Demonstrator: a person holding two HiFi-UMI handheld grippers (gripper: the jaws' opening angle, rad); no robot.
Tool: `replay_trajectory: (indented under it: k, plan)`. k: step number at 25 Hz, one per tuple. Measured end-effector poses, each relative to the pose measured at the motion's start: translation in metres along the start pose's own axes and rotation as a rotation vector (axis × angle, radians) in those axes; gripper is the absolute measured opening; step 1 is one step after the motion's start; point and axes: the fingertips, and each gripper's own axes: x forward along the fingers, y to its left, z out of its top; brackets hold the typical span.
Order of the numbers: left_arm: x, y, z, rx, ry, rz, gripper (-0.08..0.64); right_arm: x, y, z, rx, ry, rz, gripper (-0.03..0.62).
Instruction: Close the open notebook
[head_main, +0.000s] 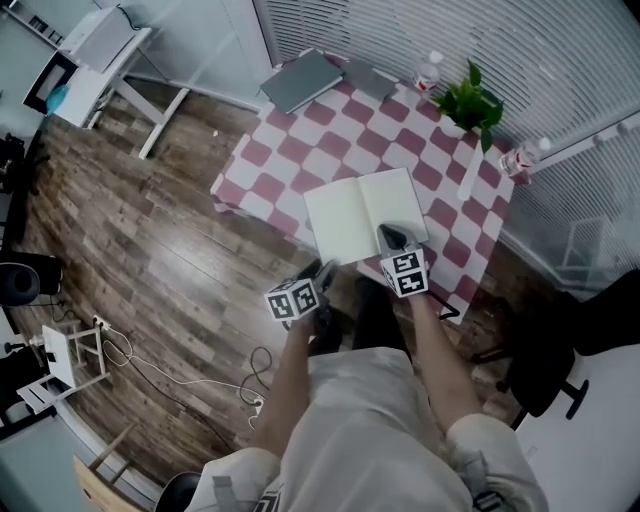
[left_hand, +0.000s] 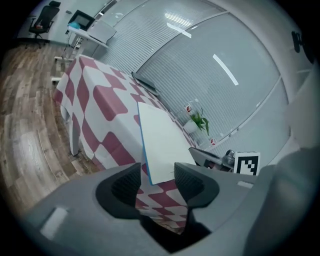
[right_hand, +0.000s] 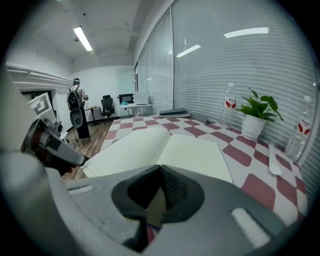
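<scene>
On the checkered table (head_main: 440, 160), the open notebook (head_main: 360, 215) is laid flat; its near corner is framed by the parted jaws of the left gripper (left_hand: 157, 175), while those of the right gripper (right_hand: 160, 172) are pressed together.

Operator and hand-held grippers
Grey left gripper (left_hand: 157, 174) and right gripper (right_hand: 160, 172) with dark ribbed pads (left_hand: 125, 186), each carrying a white cube (head_main: 292, 300) with black square markers; pale short-sleeved top (head_main: 370, 430)
</scene>
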Motion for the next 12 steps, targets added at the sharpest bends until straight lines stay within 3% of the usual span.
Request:
replay_trajectory:
  k: [5, 12]
  plan:
    - [0.002, -0.011, 0.008, -0.065, -0.033, -0.093, 0.193, 0.001, -0.001, -0.002, 0.024, 0.025, 0.025, 0.002]
    - [-0.01, -0.042, 0.025, 0.024, -0.03, -0.174, 0.193, -0.001, -0.001, -0.001, 0.029, 0.023, 0.023, 0.002]
